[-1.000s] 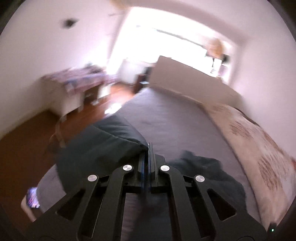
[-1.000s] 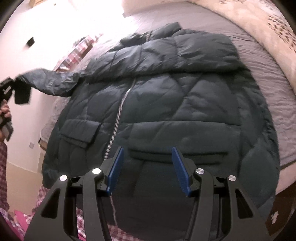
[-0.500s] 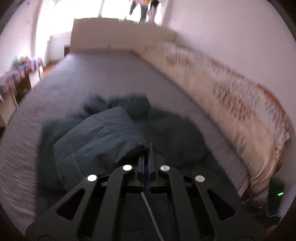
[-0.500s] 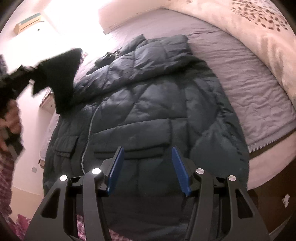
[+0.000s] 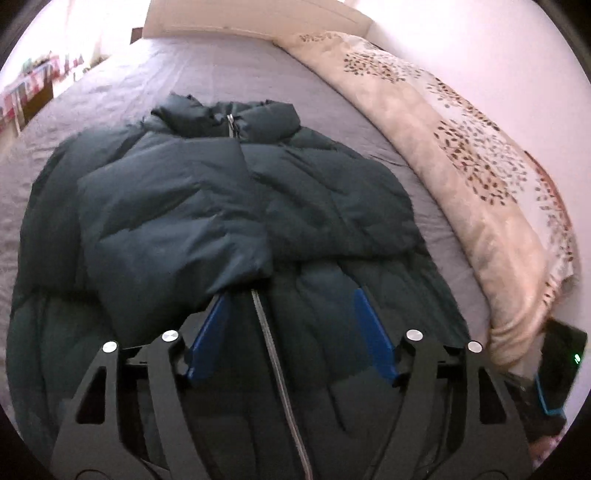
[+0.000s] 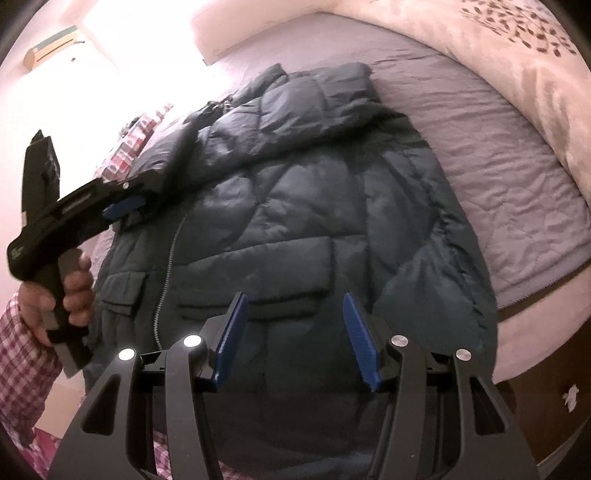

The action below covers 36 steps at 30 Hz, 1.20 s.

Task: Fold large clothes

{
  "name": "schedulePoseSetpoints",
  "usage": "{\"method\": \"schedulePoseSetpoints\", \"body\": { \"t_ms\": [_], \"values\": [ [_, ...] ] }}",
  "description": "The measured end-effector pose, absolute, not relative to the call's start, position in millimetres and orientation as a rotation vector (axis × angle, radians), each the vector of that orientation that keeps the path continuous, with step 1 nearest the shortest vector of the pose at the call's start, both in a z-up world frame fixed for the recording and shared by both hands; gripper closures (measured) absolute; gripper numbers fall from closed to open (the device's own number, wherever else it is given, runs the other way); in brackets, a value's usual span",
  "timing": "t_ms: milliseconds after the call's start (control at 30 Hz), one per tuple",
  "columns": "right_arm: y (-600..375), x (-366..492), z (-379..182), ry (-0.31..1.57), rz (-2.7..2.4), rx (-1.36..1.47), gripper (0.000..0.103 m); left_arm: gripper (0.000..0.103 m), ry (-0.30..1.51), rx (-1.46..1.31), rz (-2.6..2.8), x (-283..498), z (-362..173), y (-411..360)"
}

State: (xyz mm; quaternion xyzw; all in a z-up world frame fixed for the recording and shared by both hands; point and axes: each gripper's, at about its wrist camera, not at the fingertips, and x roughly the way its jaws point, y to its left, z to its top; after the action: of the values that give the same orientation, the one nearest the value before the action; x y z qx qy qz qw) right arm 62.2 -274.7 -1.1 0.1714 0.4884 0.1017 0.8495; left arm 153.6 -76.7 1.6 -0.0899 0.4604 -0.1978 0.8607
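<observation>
A dark puffer jacket lies face up on the bed, zipper closed. Its left sleeve is folded across the chest, and the cuff ends just ahead of my left gripper's left finger. The left jaws are opening and nothing is pressed between the pads; only the zipper line shows below the gap. In the right wrist view my right gripper hovers open over the jacket's pocket area, holding nothing. There the left gripper shows at the left, beside the blurred sleeve.
The grey sheet stretches to a white headboard. A rolled floral duvet runs along the right side by the wall. A dark device with a green light sits at the bed's corner. A hand in a checked sleeve holds the left gripper.
The left gripper carried the sleeve from out at the side over onto the jacket's front, dipped down, and let it go; its jaws went from shut to open. The right gripper shifted slightly.
</observation>
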Motion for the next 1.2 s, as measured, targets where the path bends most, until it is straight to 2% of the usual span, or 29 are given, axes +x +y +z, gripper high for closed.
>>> {"method": "schedulePoseSetpoints", "body": {
  "t_ms": [167,300,567,867,900,933,1000,1033,1100,1200],
  "values": [
    [-243,76,14,1.006,0.273,0.291,0.049,0.031,0.957,-0.245,-0.401,116,8,-42],
    [-203,91,29,0.968,0.340,0.192,0.039,0.031,0.928,-0.268,-0.327,83,8,-4],
    [-85,131,43,0.911,0.486,-0.021,0.038,0.031,0.911,-0.378,-0.178,41,-3,62],
    [21,177,-8,0.836,0.309,-0.438,0.034,0.031,0.871,-0.441,-0.156,26,-4,97],
    [23,180,-15,0.841,0.288,-0.463,0.039,0.031,0.869,-0.445,-0.155,25,-4,99],
    [24,184,-22,0.846,0.253,-0.492,0.048,0.031,0.868,-0.448,-0.154,25,-5,101],
    [14,188,-22,0.859,0.246,-0.466,0.079,0.031,0.865,-0.450,-0.150,24,-5,104],
    [6,189,-17,0.863,0.247,-0.425,0.084,0.031,0.863,-0.452,-0.148,23,-5,105],
    [-22,193,3,0.877,0.274,-0.278,0.088,0.031,0.865,-0.454,-0.144,25,-6,105],
    [-72,191,34,0.853,0.293,-0.079,0.089,0.031,0.863,-0.449,-0.150,24,-3,101]
  ]
}}
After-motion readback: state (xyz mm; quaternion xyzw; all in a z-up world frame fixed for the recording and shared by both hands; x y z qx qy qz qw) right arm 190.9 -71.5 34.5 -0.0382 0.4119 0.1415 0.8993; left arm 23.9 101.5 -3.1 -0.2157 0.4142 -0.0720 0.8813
